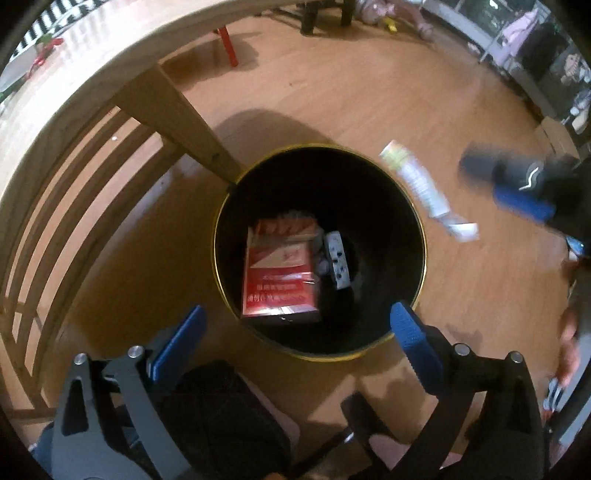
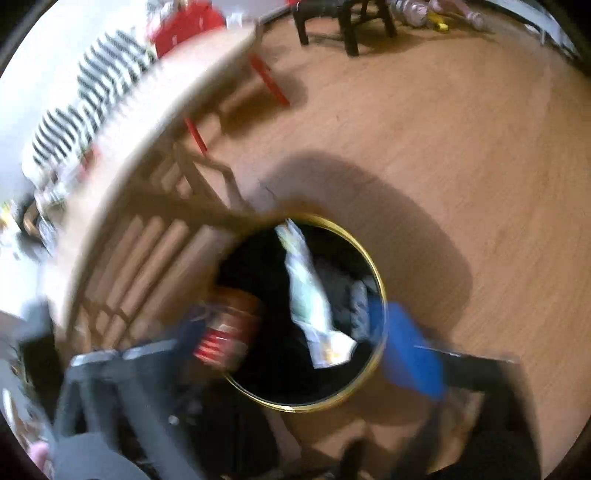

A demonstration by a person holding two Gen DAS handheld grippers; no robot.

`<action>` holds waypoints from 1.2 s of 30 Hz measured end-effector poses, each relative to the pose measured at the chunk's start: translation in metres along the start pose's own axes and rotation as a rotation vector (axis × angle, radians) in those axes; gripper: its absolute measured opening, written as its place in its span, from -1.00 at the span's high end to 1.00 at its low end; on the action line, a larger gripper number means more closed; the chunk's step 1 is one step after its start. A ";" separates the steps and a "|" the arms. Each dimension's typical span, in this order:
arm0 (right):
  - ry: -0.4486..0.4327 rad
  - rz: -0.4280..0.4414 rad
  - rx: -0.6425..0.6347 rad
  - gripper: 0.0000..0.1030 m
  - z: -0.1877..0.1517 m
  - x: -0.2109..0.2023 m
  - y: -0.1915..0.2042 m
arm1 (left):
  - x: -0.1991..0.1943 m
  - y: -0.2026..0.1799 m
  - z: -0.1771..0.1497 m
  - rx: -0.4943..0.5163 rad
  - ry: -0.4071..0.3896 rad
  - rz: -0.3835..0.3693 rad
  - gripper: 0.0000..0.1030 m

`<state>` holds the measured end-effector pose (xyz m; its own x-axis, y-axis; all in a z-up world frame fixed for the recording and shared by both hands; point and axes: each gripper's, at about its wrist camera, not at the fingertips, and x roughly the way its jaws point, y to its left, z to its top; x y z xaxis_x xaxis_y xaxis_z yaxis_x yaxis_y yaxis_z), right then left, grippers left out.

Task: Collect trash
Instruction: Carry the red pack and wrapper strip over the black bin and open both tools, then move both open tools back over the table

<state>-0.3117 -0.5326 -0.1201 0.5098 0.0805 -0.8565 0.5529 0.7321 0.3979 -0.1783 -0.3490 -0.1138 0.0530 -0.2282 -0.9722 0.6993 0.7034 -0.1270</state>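
A round black bin [image 1: 399,236] with a gold rim stands on the wood floor [image 1: 351,103], its mouth open to both cameras. Inside it, in the left wrist view, a red packet [image 1: 280,273] with white print lies flat at the bottom, and just beside it at 3 o'clock rests a small grey-and-white object [image 1: 337,260] too blurred to name. A pale, crumpled wrapper [image 1: 424,188] shows in mid-air at the bin's 2 o'clock in that view, over the rim's edge and touching neither gripper; in the right wrist view the same wrapper [image 2: 314,299] hangs over the bin's dark mouth, long and twisted, blurred by motion. The left gripper [image 1: 295,332] points steeply down at the bin's 6 o'clock side, its blue pads [image 1: 413,332] spread wide with nothing between them. The right gripper [image 2: 295,339] is heavily smeared; its blue fingers [image 2: 410,354] also stand far apart, the wrapper loose between them and pressed by neither. At the bin's 10 o'clock a wooden chair [image 1: 74,206] with a slatted back stands close, one leg meeting the rim. A table edge [image 1: 110,59] curves beyond it at 11 o'clock. Dark stool legs [image 2: 347,26] stand well apart at 12 o'clock.
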 end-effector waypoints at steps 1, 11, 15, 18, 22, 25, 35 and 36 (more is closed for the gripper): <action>-0.025 -0.011 0.001 -0.87 0.005 -0.007 -0.001 | -0.004 0.002 0.000 0.004 0.005 -0.001 -0.88; -0.146 -0.060 -0.162 -0.87 0.029 -0.024 0.056 | -0.098 0.052 -0.003 -0.056 -0.223 0.067 -0.88; -0.113 -0.040 -0.272 -0.87 0.034 -0.003 0.107 | -0.127 0.119 -0.012 -0.174 -0.265 0.175 -0.88; -0.096 -0.019 -0.352 -0.87 0.041 0.013 0.154 | -0.144 0.186 -0.025 -0.319 -0.268 0.233 -0.88; -0.077 -0.001 -0.456 -0.87 0.053 0.037 0.217 | -0.159 0.264 -0.037 -0.470 -0.266 0.292 -0.88; -0.074 0.010 -0.522 -0.87 0.063 0.057 0.264 | -0.169 0.309 -0.037 -0.533 -0.273 0.340 -0.88; -0.055 -0.022 -0.646 -0.87 0.100 0.131 0.384 | -0.147 0.417 -0.005 -0.626 -0.235 0.367 -0.88; -0.051 -0.029 -0.644 -0.87 0.104 0.139 0.392 | -0.144 0.425 -0.001 -0.625 -0.234 0.371 -0.88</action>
<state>0.0450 -0.3046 -0.0489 0.5402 0.0339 -0.8409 0.0686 0.9941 0.0842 0.1109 -0.0168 -0.0280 0.4043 0.0101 -0.9146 0.0761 0.9961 0.0446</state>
